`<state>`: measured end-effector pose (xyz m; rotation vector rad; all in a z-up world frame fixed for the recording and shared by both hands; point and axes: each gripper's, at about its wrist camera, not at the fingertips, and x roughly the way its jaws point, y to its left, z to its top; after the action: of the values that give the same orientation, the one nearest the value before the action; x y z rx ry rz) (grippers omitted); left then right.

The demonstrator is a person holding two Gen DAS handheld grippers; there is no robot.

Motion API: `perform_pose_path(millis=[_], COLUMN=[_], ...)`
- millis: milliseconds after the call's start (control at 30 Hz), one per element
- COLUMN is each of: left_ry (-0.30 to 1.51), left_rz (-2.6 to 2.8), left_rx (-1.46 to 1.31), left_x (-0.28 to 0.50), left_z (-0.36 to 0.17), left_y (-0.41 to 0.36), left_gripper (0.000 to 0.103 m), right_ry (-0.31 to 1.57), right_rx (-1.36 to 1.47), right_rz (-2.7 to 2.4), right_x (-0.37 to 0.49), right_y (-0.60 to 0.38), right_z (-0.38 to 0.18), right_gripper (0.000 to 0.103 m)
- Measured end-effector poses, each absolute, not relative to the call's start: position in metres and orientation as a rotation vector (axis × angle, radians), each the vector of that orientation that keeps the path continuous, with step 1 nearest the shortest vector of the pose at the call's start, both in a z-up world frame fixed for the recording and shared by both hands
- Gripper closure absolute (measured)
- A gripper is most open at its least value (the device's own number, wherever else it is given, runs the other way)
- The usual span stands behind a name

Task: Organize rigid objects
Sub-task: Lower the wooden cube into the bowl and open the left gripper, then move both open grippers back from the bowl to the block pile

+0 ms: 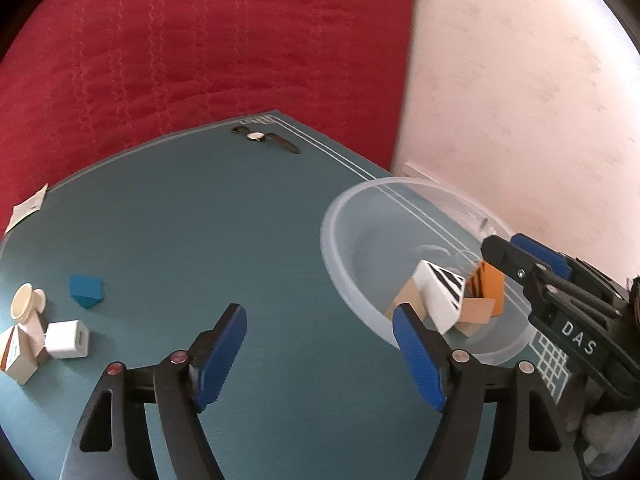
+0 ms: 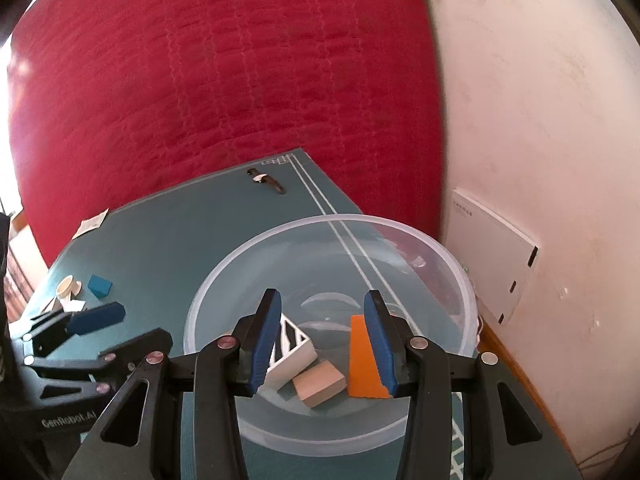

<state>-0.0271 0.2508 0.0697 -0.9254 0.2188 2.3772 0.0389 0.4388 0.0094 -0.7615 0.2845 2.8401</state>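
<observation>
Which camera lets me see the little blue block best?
The left wrist view. There the blue block lies in the open on the green mat, close and unblocked, near a white cup. In the right wrist view the same block is much smaller, far off at the left edge.

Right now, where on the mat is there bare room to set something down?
The widest bare stretch of the mat runs between the clear bowl and the blue block, back toward the wristwatch. The left edge is crowded with small boxes and a cream cup.
</observation>
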Motion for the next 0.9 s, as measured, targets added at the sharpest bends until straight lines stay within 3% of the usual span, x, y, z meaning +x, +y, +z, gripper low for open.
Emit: perform_pose_path(millis=[467,900], left_ry=[0.189,0.105], left_rz=[2.545,2.684], left_rx=[-0.928,-0.988], left_x=[-0.035,-0.044], left_z=[0.070,0.064], left_y=[0.200,0.140], left_gripper=[0.015,0.014], right_ry=[0.092,-0.070], right_rx=[-0.762,-0.837], right_rz=[2.937,3.046], right_x=[0.048,0.055], right_y=[0.387,0.333], right_z=[0.007,-0.002], right_gripper=[0.054,0.051])
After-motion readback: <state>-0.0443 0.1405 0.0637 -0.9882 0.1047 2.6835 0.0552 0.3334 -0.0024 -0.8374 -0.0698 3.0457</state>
